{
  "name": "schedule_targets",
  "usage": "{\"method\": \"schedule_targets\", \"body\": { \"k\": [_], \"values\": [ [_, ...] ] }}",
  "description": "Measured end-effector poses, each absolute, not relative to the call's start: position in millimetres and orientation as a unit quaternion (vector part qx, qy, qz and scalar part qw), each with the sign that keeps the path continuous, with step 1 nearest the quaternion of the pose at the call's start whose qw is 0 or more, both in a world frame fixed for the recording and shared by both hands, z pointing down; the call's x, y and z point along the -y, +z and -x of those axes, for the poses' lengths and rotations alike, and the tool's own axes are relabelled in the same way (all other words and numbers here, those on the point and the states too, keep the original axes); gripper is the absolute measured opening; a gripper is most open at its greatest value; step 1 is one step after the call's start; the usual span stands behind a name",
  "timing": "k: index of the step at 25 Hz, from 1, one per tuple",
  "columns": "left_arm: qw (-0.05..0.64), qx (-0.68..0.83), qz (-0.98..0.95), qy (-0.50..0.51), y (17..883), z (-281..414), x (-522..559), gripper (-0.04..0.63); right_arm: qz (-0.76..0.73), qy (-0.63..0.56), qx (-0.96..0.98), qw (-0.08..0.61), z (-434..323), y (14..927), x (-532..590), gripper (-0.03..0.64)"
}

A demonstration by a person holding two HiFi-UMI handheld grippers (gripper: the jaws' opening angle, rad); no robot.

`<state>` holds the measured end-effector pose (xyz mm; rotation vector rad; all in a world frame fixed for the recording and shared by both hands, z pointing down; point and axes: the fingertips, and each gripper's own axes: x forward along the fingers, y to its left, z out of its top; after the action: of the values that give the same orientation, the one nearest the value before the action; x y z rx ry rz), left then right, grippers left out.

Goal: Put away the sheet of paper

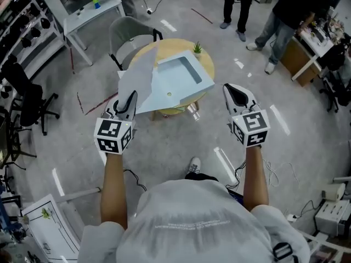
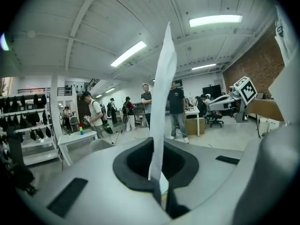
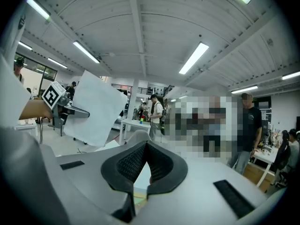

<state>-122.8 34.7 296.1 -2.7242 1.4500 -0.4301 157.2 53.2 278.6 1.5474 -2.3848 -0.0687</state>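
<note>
A white sheet of paper (image 1: 137, 75) stands up from my left gripper (image 1: 127, 100), which is shut on its lower edge. In the left gripper view the paper (image 2: 164, 102) shows edge-on, rising from between the closed jaws of the left gripper (image 2: 159, 184). It hangs over the near left side of a light blue tray (image 1: 189, 86) on a round wooden table (image 1: 207, 59). My right gripper (image 1: 233, 92) hovers to the right of the table. Its jaws (image 3: 140, 172) stand slightly apart with nothing between them. The right gripper view also shows the paper (image 3: 96, 109).
A small green plant (image 1: 197, 49) stands at the table's far edge, with a grey chair (image 1: 129, 34) behind the table. A white table (image 1: 90, 12) with coloured blocks is at back left. Two people (image 1: 236, 4) stand at the back, and a black office chair (image 1: 27, 100) is at left.
</note>
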Motion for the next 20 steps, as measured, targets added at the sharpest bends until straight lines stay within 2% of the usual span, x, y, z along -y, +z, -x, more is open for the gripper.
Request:
{"method": "schedule_targets", "body": {
  "k": [11, 20],
  "values": [
    [-0.085, -0.513, 0.849, -0.098, 324, 80, 29, 0.018, -0.47, -0.002, 0.865, 0.175, -197, 317, 27, 0.026],
    [-0.264, -0.509, 0.819, 0.029, 373, 89, 76, 0.018, -0.455, 0.029, 0.871, 0.181, -199, 347, 72, 0.026]
  ]
}}
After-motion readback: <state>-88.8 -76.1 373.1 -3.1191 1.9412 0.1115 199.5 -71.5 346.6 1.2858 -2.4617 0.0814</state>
